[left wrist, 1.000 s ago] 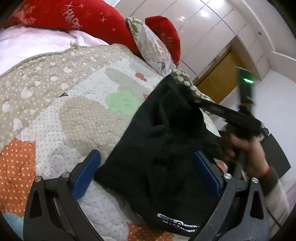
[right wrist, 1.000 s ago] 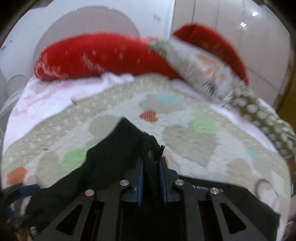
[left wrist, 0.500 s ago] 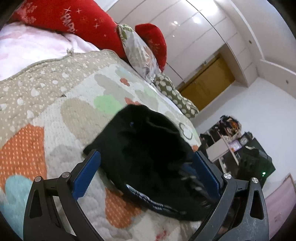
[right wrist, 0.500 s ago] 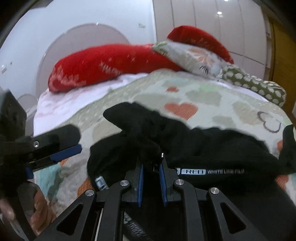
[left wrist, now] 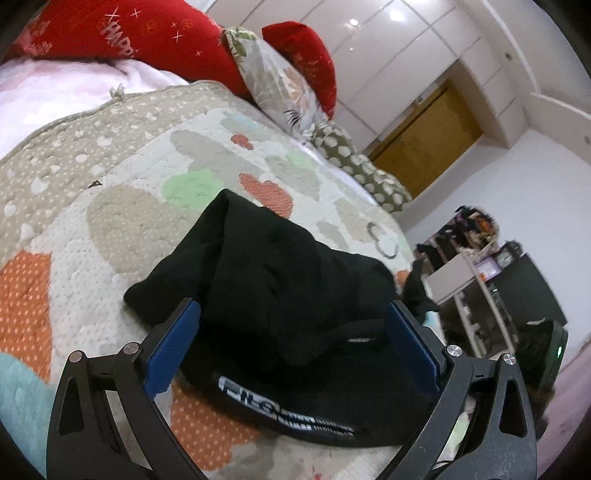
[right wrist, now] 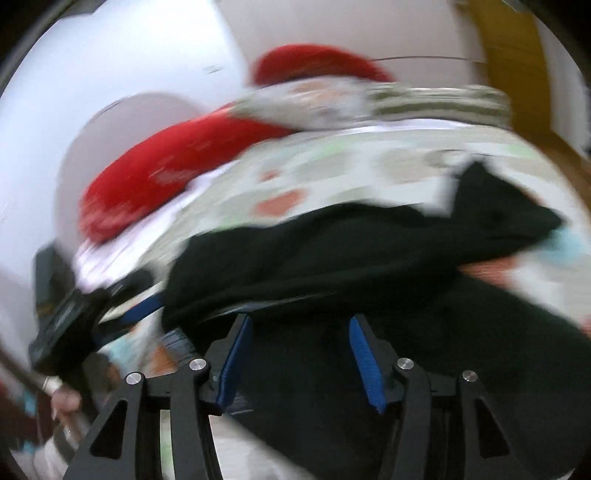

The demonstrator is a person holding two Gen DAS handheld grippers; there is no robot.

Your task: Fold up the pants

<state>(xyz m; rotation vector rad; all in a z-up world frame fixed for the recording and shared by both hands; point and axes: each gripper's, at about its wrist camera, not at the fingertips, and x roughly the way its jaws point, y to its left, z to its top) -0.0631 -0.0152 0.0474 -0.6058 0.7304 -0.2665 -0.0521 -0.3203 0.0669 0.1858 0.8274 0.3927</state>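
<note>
Heart-patterned quilted bed [left wrist: 110, 206] carries the black pants [left wrist: 280, 288], bunched in a heap near its foot edge. Left gripper [left wrist: 295, 343] fingers stand wide, straddling the heap without pressing it. Right gripper [right wrist: 301, 354] fingers are opening, black fabric between them, ungripped.

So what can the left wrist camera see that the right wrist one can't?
Only the left wrist view shows the white lettering on the black pants, the shelf rack, and the open left gripper. Only the right wrist view shows the right gripper, its jaws opening over the dark cloth, and a hand. Both show the quilt, red pillow and wooden door.
</note>
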